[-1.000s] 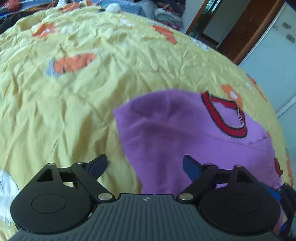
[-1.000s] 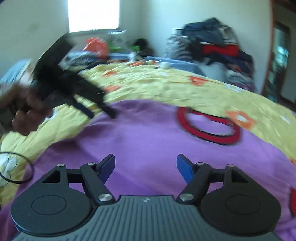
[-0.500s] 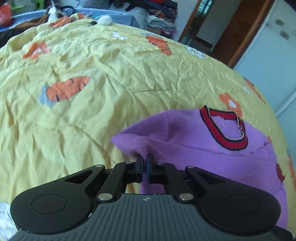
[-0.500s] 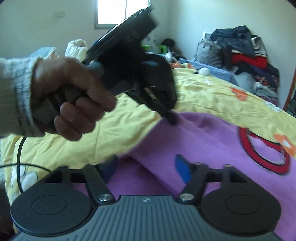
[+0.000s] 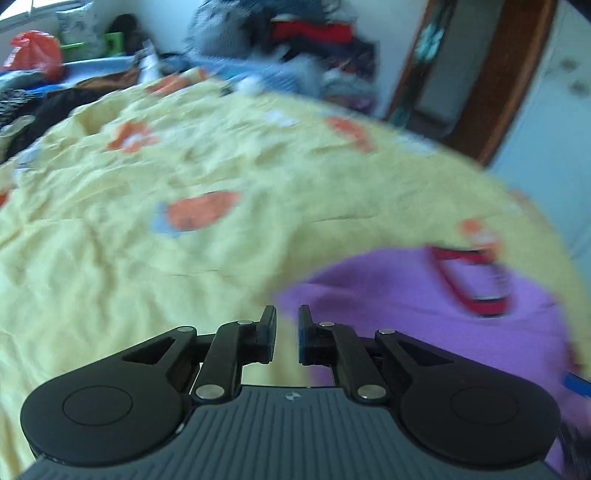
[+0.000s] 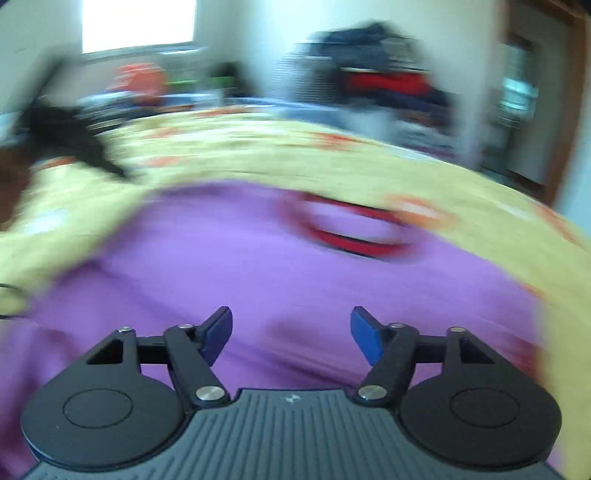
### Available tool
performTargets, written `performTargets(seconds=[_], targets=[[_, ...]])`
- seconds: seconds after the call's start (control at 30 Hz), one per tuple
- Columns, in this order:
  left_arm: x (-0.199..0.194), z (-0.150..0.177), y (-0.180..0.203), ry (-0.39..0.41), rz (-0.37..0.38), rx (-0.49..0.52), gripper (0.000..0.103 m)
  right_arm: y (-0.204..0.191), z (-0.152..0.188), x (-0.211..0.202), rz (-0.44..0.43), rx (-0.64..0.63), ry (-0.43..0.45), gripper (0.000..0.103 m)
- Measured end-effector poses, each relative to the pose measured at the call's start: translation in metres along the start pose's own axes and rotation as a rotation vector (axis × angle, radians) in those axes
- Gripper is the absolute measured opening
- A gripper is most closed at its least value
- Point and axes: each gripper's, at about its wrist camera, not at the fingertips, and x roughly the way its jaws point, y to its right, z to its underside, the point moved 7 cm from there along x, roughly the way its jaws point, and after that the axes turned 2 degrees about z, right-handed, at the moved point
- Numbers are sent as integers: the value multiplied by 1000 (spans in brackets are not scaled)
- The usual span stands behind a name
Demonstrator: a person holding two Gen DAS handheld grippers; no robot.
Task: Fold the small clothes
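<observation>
Yellow bedsheet (image 5: pixel 110 295) w/ orange carrot prints under my work area. Behind bed: clothes pile (image 5: pixel 303 40), orange bag (image 5: pixel 35 55) far left. Wooden door frame (image 5: pixel 509 74) right. Bright window (image 6: pixel 138 24) on back wall.

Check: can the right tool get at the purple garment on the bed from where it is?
Probably yes. The right tool, its jaws just opening with nothing between them, hangs over the purple garment; nothing blocks it, though blur hides the clearance.

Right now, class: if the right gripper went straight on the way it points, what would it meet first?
Most likely the purple fleece garment spread on the yellow carrot-print bedsheet; the right gripper hangs open above it, though blur hides depth.
</observation>
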Motion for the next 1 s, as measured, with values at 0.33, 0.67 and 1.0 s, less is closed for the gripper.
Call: performTargets(seconds=[0.33, 0.67, 1.0], targets=[[16, 65, 39, -84, -1, -27, 19, 108, 25, -35, 29, 163, -94, 73], [-147, 189, 63, -87, 169, 74, 96, 91, 102, -167, -45, 330, 87, 89], [-142, 277, 140, 113, -74, 398, 100, 67, 175, -201, 60, 391, 87, 89]])
